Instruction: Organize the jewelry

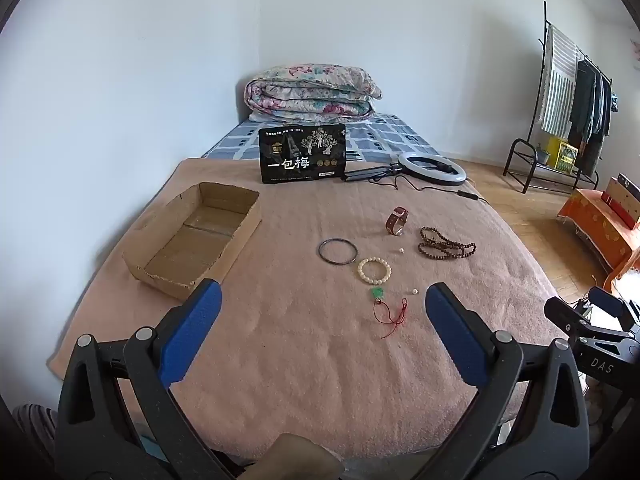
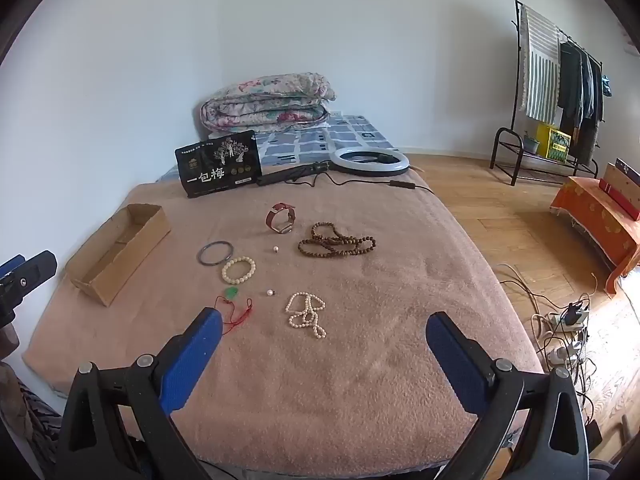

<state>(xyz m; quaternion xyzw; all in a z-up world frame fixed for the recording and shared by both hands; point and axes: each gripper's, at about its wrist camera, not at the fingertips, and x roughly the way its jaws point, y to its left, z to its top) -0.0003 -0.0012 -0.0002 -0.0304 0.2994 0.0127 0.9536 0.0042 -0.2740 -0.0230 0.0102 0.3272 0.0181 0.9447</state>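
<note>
Cardboard, an open-topped box point(image 2: 116, 252), sits empty near the left edge of the bed, on the pinkish-brown blanket point(image 2: 360, 380) that carries the jewelry. To its right, about the middle of the blanket, lie a dark bangle point(image 2: 215, 253), just beside it a cream bead bracelet point(image 2: 238, 270), and nearer the foot edge a green pendant on a red cord point(image 2: 232, 293). Two loose pearl-like beads point(image 2: 270, 292) lie apart from these. Toward the far edge a red-strapped watch point(image 2: 281, 218) stands on its side, and right of it a brown bead strand point(image 2: 336, 240) is coiled. A pearl necklace point(image 2: 306, 314) lies heaped nearest the right gripper point(image 2: 324, 330). A black snack bag point(image 2: 218, 164) and a ring light point(image 2: 371, 161) rest at the far edge. The fingers of the left gripper point(image 1: 323, 304) and of the right gripper are spread wide, above the blanket, holding nothing.
</note>
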